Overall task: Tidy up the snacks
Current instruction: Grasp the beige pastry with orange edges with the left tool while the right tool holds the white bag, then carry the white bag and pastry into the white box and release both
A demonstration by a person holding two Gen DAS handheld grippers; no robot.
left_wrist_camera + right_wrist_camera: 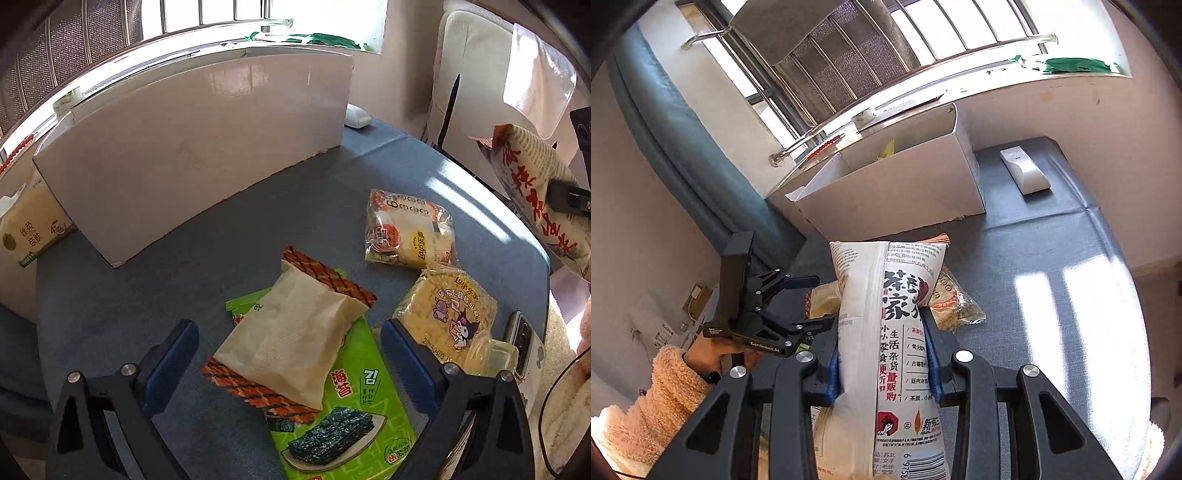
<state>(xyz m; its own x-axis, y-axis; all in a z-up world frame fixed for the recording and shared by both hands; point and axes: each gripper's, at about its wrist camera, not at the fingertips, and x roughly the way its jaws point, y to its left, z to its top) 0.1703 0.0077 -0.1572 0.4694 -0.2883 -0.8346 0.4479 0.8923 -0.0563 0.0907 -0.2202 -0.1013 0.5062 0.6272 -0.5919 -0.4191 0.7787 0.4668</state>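
My right gripper [884, 354] is shut on a tall white snack bag with red and black Chinese print [886, 332], held upright above the blue table; the bag also shows at the right edge of the left wrist view [535, 192]. My left gripper [290, 343] is open and empty, low over a beige snack pack with orange-checked ends [291, 339] that lies on a green seaweed pack [354, 413]. Two Lay's packs lie to the right, one farther [406, 229] and one nearer [447, 314]. The open white cardboard box [894, 192] stands at the back.
The blue table [184, 288] carries a white remote [1025, 170] beyond the box, a tissue pack [29, 229] at the far left, and a phone [524, 339] and clear plastic cup [491, 350] at the right edge. A window with bars is behind.
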